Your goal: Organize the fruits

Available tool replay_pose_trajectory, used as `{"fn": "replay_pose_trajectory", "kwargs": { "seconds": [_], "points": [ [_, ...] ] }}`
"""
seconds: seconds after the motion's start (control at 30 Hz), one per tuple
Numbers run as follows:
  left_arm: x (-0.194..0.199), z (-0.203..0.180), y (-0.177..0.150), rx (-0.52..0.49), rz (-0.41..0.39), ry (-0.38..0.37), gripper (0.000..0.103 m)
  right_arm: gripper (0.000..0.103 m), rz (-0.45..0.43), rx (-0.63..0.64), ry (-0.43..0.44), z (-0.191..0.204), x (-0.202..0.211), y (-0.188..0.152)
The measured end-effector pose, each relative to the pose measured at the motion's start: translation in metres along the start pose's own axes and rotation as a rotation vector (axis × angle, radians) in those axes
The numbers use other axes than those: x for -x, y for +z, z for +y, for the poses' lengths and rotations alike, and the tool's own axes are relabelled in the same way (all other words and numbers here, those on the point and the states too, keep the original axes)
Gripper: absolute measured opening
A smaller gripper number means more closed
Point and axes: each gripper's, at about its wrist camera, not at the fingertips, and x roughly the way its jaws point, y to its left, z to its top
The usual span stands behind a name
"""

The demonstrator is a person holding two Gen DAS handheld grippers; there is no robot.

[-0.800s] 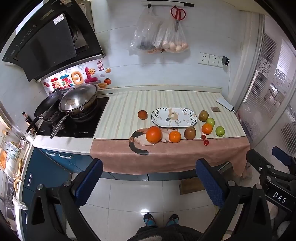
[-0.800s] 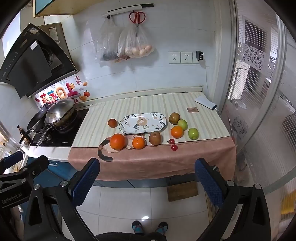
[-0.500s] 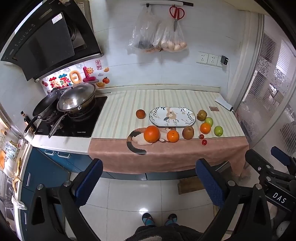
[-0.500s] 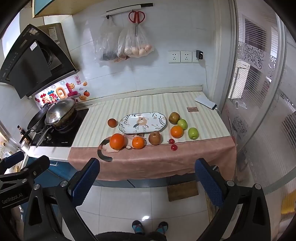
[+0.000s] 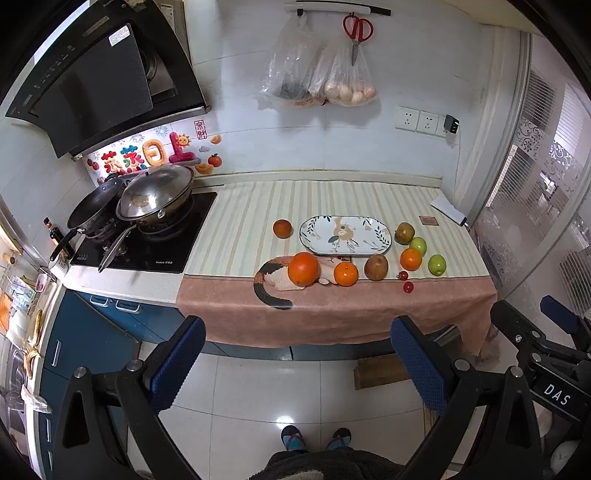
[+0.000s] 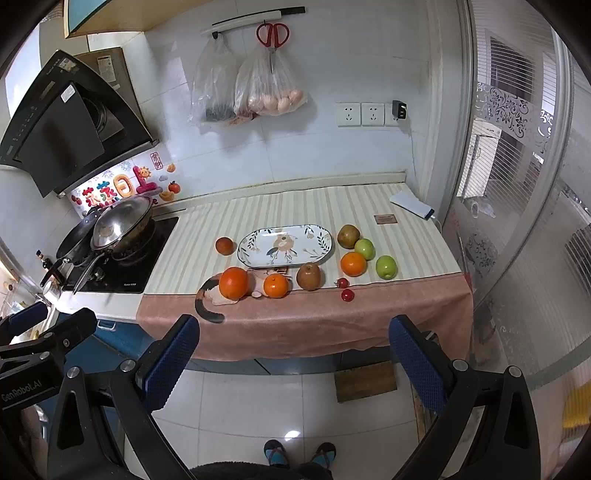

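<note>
An oval flower-patterned plate [image 5: 345, 235] [image 6: 286, 246] lies empty on the striped counter mat. Around it sit a big orange [image 5: 303, 268] [image 6: 233, 283], a small orange [image 5: 346, 274] [image 6: 275, 285], a brown pear [image 5: 376, 267] [image 6: 309, 276], another orange [image 5: 410, 259] [image 6: 353, 264], two green apples [image 5: 437, 264] [image 6: 386, 267], a second brown pear [image 5: 404, 233] [image 6: 348, 236], a dark orange [image 5: 282, 228] [image 6: 225, 246] and two cherry tomatoes [image 5: 408, 287] [image 6: 347, 294]. My left gripper [image 5: 295, 354] and right gripper [image 6: 293, 350] are open and empty, well short of the counter above the floor.
A stove with two pans [image 5: 147, 203] stands left of the mat. Bags and scissors [image 5: 357, 29] hang on the wall. A glass door [image 6: 517, 221] is at the right. A wooden block [image 6: 365, 380] lies on the floor below the counter. The pink cloth edge [image 5: 332, 314] overhangs the front.
Both views have shifted only slightly; the counter sits a little lower in the left view. Nothing on the counter has moved and both grippers stay open.
</note>
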Motion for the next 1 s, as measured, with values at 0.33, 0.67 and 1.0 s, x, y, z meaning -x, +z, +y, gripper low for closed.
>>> {"fn": "replay_pose_trajectory", "kwargs": {
  "seconds": [0.33, 0.67, 1.0],
  "points": [
    [-0.0002, 0.0005, -0.0007, -0.003, -0.002, -0.001, 0.102, 0.103, 0.005, 0.009, 0.0, 0.0016, 0.0017, 0.0006],
    [0.0018, -0.0019, 0.0005, -0.005, -0.004, -0.002, 0.102, 0.103, -0.006, 0.011, -0.004, 0.0018, 0.0059, 0.0011],
    [0.007, -0.0039, -0.0017, -0.002, -0.016, 0.001, 0.102, 0.103, -0.011, 0.004, 0.0, -0.0013, 0.0085, 0.0004]
  ]
}}
